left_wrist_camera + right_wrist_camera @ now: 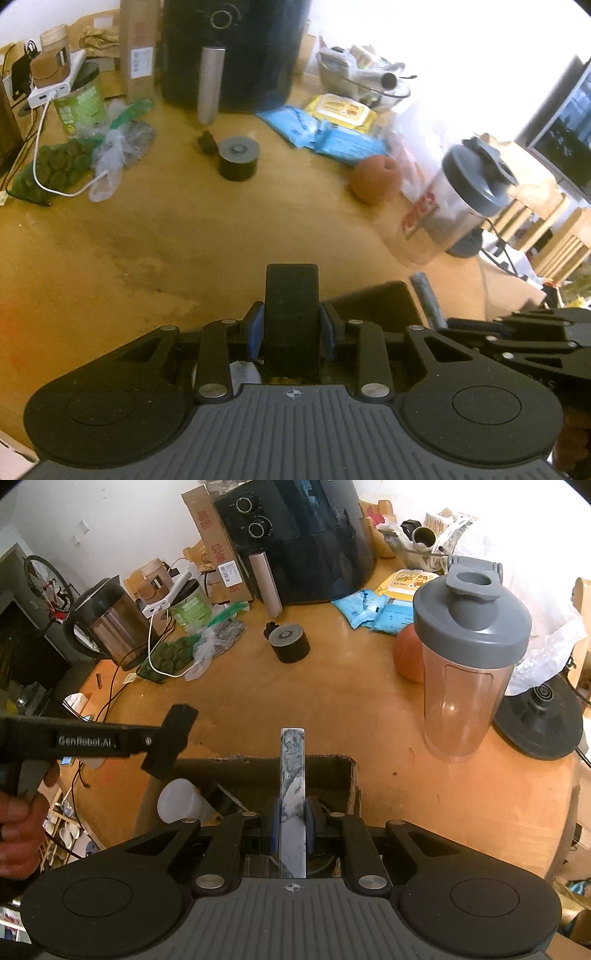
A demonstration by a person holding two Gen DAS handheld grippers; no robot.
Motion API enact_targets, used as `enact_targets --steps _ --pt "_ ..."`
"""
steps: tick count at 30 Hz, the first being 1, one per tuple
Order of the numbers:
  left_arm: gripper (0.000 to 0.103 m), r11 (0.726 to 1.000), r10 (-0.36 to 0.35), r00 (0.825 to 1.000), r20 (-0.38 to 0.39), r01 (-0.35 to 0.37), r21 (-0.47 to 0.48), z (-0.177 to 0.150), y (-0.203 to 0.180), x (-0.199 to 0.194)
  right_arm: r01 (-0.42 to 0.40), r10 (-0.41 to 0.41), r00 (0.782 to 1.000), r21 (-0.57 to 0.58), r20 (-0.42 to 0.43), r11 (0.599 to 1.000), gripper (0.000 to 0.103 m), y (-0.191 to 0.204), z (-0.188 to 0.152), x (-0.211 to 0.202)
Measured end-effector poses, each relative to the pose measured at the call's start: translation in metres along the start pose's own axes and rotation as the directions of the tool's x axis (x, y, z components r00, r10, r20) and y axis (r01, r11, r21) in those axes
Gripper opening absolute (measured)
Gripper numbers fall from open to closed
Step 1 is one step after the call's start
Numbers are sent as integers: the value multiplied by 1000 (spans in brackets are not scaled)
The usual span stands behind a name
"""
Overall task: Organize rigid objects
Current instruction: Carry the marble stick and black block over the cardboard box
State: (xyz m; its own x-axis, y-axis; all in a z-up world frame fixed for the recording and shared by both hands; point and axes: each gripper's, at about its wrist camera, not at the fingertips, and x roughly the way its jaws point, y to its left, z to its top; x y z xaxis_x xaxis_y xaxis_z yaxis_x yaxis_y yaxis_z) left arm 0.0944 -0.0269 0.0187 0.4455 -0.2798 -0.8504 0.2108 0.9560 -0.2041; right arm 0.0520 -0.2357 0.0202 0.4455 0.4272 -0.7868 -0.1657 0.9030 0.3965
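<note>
While each hand carries something over the wooden bench [351, 709], the margin for error sits mostly around the open cardboard box [332, 771] at the near edge. The left tool [291, 332] is clenched on a flat black slab [291, 295], upright between its blue pads; the right tool [291, 823] is clenched on a narrow marbled grey-white bar [293, 775], which stands up over the box. Inside the box lie a translucent white cup [181, 801] and a dark item that is too shadowed to identify.

The two tools are near each other: in the right wrist view the left tool and its slab come in from the left, just beside the box's corner. If both go for the box together, they could knock, and either slim piece could twist in its grip or slip out. The bar is gripped low on its length, so a bump on its free end would probably lever it loose. Let go from too high, it may hit the cup or bounce off the box wall onto the bench. The clear shaker bottle [469, 653] stands near the box's right side, with an orange ball [408, 653] behind it; a wide swing of the right tool could topple it.
</note>
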Motion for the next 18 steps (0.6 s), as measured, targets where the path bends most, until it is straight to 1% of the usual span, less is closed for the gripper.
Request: enact_targets --steps 9,18 --pt "31 1000 -28 1000 -4 28 13 -10 -23 -2 -9 9 1000 -8 4 1000 17 -3 -6 -8" --pt "31 999 -32 999 -2 32 19 -14 -33 -4 -10 10 1000 -2 11 1000 17 -7 -15 -17"
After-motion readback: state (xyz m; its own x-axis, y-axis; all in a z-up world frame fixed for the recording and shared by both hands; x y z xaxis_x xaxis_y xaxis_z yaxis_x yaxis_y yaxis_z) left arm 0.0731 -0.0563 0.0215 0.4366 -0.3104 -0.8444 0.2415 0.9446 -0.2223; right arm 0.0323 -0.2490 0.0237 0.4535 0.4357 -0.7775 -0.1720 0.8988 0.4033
